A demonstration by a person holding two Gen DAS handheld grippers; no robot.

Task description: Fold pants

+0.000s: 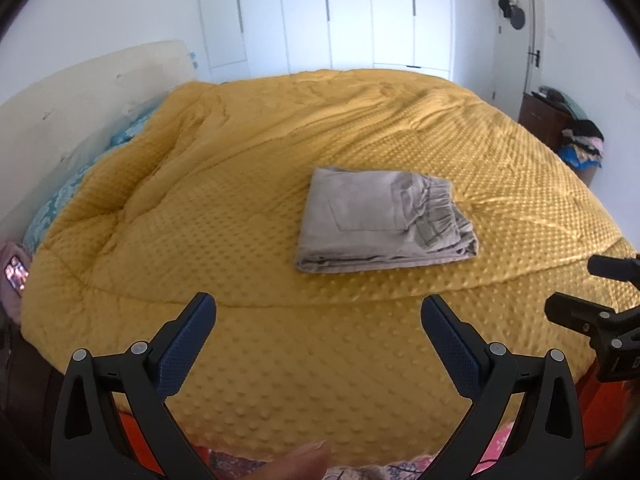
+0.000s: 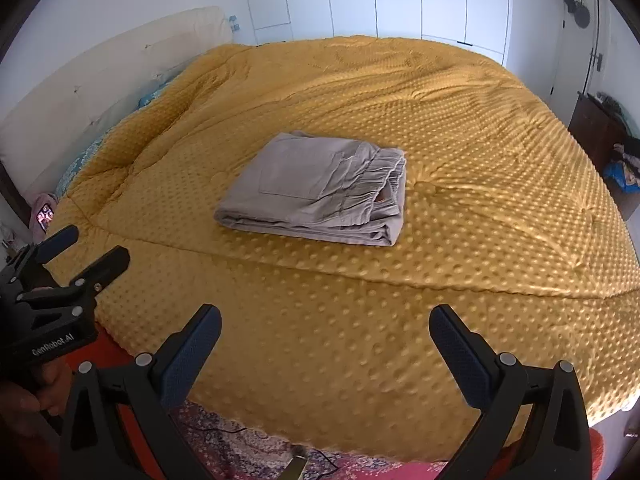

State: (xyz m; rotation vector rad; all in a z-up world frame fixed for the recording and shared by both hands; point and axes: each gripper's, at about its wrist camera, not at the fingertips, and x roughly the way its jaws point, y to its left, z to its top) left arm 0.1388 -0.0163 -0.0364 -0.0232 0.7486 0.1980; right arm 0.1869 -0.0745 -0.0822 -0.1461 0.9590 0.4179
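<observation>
Grey pants (image 1: 380, 220) lie folded into a compact rectangle on the yellow dotted bedspread (image 1: 240, 208), waistband toward the right. They also show in the right wrist view (image 2: 320, 192). My left gripper (image 1: 318, 312) is open and empty, held back from the pants over the near edge of the bed. My right gripper (image 2: 325, 322) is open and empty, also well short of the pants. The right gripper shows at the right edge of the left wrist view (image 1: 592, 288), and the left gripper shows at the left of the right wrist view (image 2: 84, 250).
A cream headboard (image 1: 80, 96) and blue pillow (image 1: 60, 196) lie at the left. White wardrobe doors (image 1: 328, 12) stand behind the bed. A dark cabinet with piled clothes (image 1: 576, 136) is at the right. A patterned rug (image 2: 248, 452) lies below the bed edge.
</observation>
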